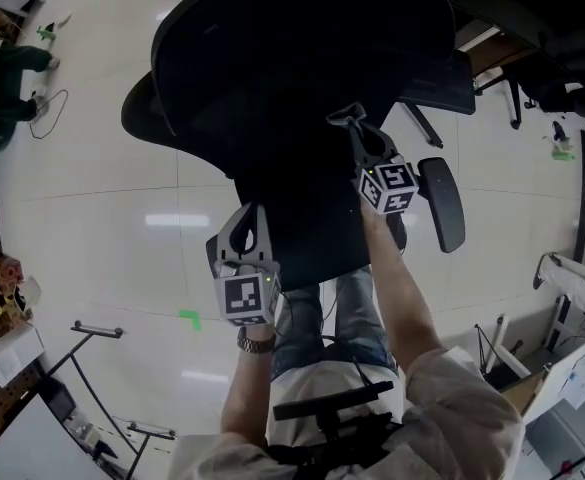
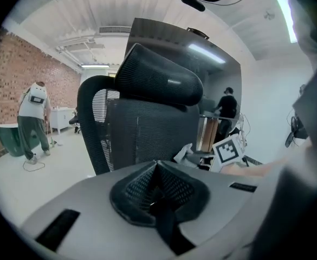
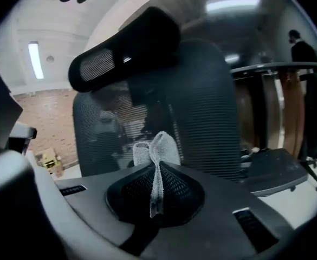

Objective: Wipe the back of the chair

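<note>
Left gripper (image 1: 248, 220): jaws fully closed, nothing between them; positioned at the near-left edge of the chair back. Right gripper (image 3: 155, 191): jaws clamped on a white mesh cloth strip (image 3: 157, 148), whose folded end projects past the tips. Black mesh-backed office chair with padded headrest (image 1: 272, 88): directly beyond both grippers, rear face toward the person. Far left: a standing person (image 2: 33, 118) by a brick wall (image 2: 12, 85).

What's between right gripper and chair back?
Only a white mesh cloth, pinched in the right gripper, sticking out toward the chair back; seen in the right gripper view.
</note>
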`<state>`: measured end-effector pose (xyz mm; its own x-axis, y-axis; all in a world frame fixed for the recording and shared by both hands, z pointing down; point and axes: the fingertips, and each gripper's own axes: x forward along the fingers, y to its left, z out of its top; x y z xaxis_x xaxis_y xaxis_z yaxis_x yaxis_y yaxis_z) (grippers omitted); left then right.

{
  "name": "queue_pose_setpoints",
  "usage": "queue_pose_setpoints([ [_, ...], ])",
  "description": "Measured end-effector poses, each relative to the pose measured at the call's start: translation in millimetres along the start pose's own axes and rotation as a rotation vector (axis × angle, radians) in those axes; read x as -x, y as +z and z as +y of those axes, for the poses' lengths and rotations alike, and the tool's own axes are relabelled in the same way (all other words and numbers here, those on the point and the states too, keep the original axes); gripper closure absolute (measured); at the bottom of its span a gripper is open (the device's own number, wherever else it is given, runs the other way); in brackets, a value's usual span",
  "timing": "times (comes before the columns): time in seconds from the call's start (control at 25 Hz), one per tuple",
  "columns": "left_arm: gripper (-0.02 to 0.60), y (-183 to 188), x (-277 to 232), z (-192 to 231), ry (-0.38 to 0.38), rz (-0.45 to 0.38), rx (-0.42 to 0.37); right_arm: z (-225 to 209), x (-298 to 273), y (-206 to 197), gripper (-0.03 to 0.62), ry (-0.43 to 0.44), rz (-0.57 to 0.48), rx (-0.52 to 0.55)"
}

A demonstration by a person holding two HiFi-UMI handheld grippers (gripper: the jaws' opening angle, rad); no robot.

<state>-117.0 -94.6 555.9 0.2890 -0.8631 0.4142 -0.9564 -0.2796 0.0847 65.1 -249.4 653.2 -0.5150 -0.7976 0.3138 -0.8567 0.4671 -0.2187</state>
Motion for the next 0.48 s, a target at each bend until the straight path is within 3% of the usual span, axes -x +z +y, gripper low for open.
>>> queue_pose_setpoints([
  [0.2, 0.573, -12, 2, 11, 0.031, 0.012, 0.027, 196, -51, -47, 0.572, 0.403, 0.101, 0.107],
  [0.28, 0.572, -17, 1, 14, 0.038, 0.022, 0.026, 247, -56, -64, 0.572, 0.528, 0.136, 0.157],
  [0.36, 0.573, -22, 0, 16, 0.041, 0.03, 0.023, 249, -58, -76, 0.572, 0.55, 0.15, 0.169],
  [0.48, 0.572, -27, -1, 15, 0.038, 0.031, 0.02, 152, -57, -88, 0.572, 0.364, 0.132, 0.074],
])
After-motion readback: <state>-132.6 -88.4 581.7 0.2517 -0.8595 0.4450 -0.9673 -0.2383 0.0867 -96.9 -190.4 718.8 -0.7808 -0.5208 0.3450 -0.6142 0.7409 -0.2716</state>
